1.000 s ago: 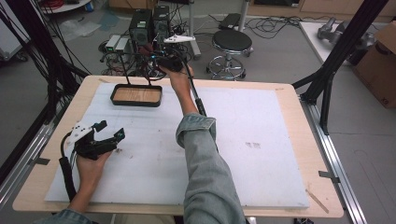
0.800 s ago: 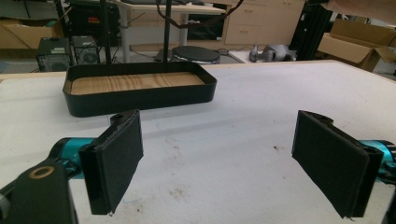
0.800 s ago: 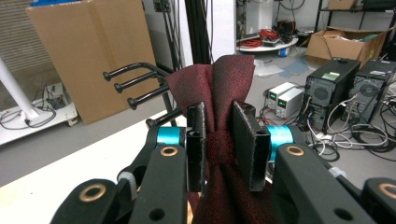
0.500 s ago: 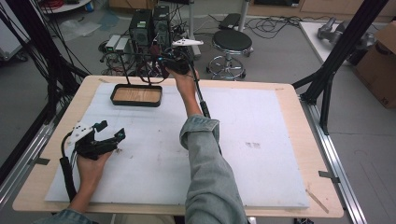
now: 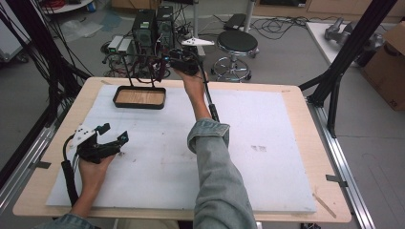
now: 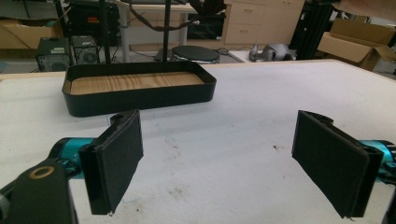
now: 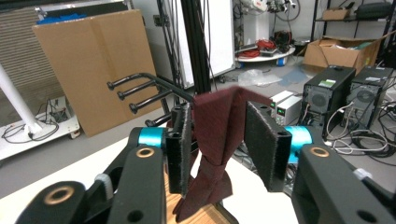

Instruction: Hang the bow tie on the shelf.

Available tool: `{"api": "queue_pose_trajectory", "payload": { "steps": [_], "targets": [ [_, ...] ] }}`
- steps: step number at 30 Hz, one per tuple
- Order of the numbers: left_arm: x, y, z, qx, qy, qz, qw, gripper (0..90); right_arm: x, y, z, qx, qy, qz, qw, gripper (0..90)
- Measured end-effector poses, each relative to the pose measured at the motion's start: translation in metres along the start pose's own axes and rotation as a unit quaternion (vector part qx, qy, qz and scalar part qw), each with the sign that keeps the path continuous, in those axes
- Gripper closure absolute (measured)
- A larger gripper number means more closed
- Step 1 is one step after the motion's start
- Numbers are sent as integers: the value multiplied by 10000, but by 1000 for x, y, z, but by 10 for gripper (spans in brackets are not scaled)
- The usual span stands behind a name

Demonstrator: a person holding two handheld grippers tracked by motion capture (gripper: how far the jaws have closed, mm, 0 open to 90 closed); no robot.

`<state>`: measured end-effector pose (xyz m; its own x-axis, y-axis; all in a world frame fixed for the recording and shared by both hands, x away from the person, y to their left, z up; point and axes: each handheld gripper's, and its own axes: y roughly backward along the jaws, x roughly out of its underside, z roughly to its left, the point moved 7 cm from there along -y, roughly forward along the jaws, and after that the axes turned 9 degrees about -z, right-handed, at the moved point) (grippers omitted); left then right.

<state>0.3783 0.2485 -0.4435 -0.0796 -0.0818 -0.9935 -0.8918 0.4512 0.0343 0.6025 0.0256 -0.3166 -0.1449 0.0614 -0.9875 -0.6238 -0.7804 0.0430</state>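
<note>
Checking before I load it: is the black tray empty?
Empty as far as visible: the tray shows bare wood-grain floor in the left gripper view; the near wall hides its front strip.

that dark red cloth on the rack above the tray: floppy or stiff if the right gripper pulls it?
Probably floppy: the dark red cloth drapes over the rack in soft folds and bunches where it narrows. Likely light, since it hangs thin and flat. It may snag or drag on the bar instead of sliding clean. The right gripper has its fingers either side of it, gap visible, not clamped.
</note>
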Motion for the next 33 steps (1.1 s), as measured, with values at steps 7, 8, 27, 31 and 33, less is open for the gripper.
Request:
{"api": "queue_pose_trajectory", "payload": {
  "steps": [7, 8, 27, 31, 33],
  "targets": [
    [0, -1, -1, -3, 9, -10, 10000, 166, -11, 23, -3, 15, -2, -136, 9999, 506],
    [0, -1, -1, 3, 6, -5, 10000, 166, -13, 27, -3, 30, -2, -175, 9998, 492],
    [0, -1, -1, -20, -42, 2, 10000, 166, -57, 122, -4, 228, 305, -623, 9973, 325],
    [0, -1, -1, -22, -59, -7, 10000, 166, -60, 140, -5, 303, 359, -702, 9964, 305],
    [0, -1, -1, -27, -56, -15, 10000, 167, -63, 162, -6, 412, 430, -786, 9951, 284]
  ]
}}
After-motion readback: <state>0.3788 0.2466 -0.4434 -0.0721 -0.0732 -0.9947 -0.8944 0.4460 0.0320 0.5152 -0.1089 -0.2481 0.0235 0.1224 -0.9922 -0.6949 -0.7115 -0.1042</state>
